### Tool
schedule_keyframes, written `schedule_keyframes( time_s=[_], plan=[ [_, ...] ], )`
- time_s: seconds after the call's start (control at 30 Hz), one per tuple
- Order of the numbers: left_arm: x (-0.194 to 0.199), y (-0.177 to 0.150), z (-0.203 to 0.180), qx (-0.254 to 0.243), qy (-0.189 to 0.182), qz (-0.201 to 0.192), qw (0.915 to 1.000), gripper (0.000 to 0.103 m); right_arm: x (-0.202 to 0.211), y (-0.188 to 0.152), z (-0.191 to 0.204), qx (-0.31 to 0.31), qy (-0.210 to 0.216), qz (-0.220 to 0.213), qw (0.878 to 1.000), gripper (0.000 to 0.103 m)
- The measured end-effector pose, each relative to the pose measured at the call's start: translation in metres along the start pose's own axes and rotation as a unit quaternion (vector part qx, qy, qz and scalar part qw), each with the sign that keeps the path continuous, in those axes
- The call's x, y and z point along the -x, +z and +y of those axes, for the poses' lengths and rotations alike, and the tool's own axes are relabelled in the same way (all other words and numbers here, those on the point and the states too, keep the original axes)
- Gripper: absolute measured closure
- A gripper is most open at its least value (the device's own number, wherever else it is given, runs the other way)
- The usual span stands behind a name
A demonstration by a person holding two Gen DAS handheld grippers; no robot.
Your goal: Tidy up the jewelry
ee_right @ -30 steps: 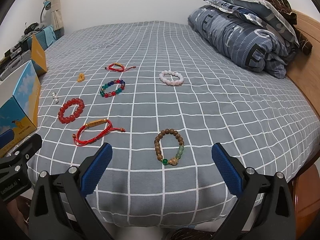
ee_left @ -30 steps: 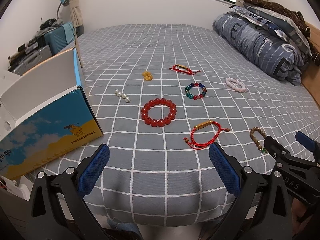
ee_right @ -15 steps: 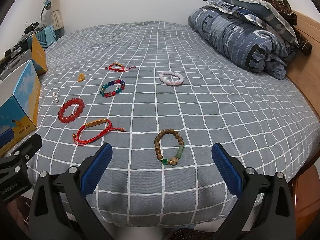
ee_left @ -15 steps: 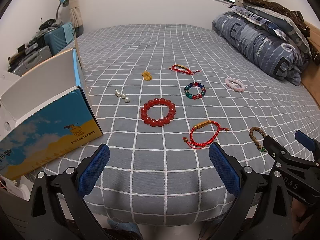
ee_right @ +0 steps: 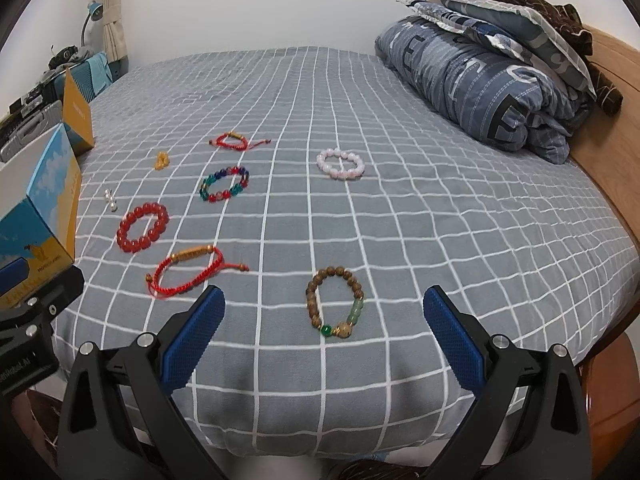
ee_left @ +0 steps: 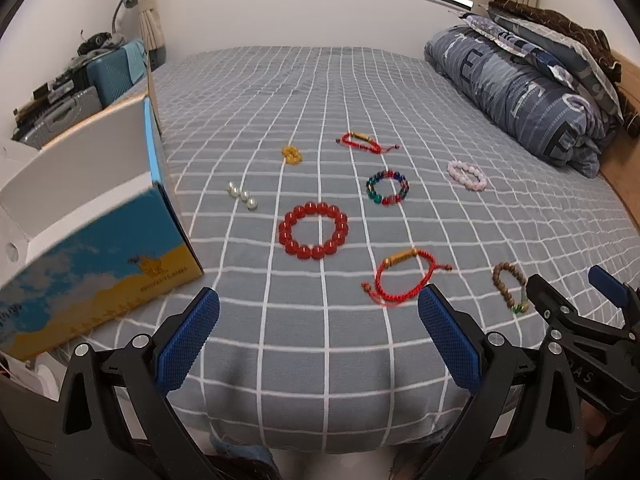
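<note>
Several pieces of jewelry lie on a grey checked bed. A red bead bracelet (ee_left: 313, 231) (ee_right: 142, 227) lies ahead of my left gripper (ee_left: 318, 332), which is open and empty above the bed's front edge. A red cord bracelet (ee_left: 402, 276) (ee_right: 188, 274) lies between the grippers. A brown wooden bead bracelet (ee_right: 335, 301) (ee_left: 511, 286) lies just ahead of my right gripper (ee_right: 323, 330), also open and empty. Farther back lie a multicoloured bead bracelet (ee_left: 387, 187) (ee_right: 225, 183), a pink bead bracelet (ee_left: 467, 175) (ee_right: 340, 163), a second red cord bracelet (ee_left: 364, 142) (ee_right: 234, 141), an amber charm (ee_left: 292, 155) (ee_right: 161, 160) and pearls (ee_left: 242, 196) (ee_right: 110, 199).
An open blue and yellow cardboard box (ee_left: 92, 236) (ee_right: 40, 216) stands at the bed's left edge. A folded blue quilt and pillows (ee_left: 532, 88) (ee_right: 492, 76) lie at the back right. A wooden bed frame (ee_right: 612, 168) runs along the right. Suitcases (ee_left: 108, 72) stand at the far left.
Both grippers have drifted slightly; the view of the bed has shifted a little. No jewelry has moved.
</note>
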State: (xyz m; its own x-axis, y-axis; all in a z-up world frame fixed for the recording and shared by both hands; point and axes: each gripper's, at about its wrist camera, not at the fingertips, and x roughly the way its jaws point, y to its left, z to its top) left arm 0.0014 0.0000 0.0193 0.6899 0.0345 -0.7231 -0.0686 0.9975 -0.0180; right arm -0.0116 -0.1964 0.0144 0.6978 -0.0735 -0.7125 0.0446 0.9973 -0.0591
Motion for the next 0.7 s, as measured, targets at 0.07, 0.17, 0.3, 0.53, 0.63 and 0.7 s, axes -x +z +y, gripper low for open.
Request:
schedule_keyframes(
  time_s=[0.07, 0.17, 0.3, 0.53, 0.63, 0.7],
  plan=[
    [0.003, 0.008, 0.0, -0.002, 0.003, -0.006, 1.0, 0.006, 0.002, 0.008, -0.004, -0.004, 0.0, -0.001, 1.0, 0.007],
    [0.004, 0.026, 0.0, -0.004, 0.004, -0.011, 0.9999, 0.006, 0.002, 0.027, -0.008, -0.01, -0.005, -0.003, 1.0, 0.007],
    [-0.002, 0.054, 0.001, -0.006, 0.005, -0.009, 0.9999, 0.006, -0.006, 0.056, -0.013, -0.016, -0.011, -0.004, 1.0, 0.007],
    [-0.035, 0.105, -0.004, -0.007, 0.002, -0.001, 1.0, 0.006, -0.043, 0.109, -0.011, -0.006, -0.019, 0.0, 1.0, 0.007],
    [-0.054, 0.121, -0.004, -0.008, 0.006, 0.005, 0.9999, 0.006, -0.065, 0.127, -0.011, -0.005, -0.021, 0.008, 1.0, 0.007],
    [-0.07, 0.13, -0.001, -0.002, 0.007, 0.012, 0.9999, 0.006, -0.084, 0.14, -0.01, -0.004, -0.025, 0.016, 1.0, 0.007]
  ],
)
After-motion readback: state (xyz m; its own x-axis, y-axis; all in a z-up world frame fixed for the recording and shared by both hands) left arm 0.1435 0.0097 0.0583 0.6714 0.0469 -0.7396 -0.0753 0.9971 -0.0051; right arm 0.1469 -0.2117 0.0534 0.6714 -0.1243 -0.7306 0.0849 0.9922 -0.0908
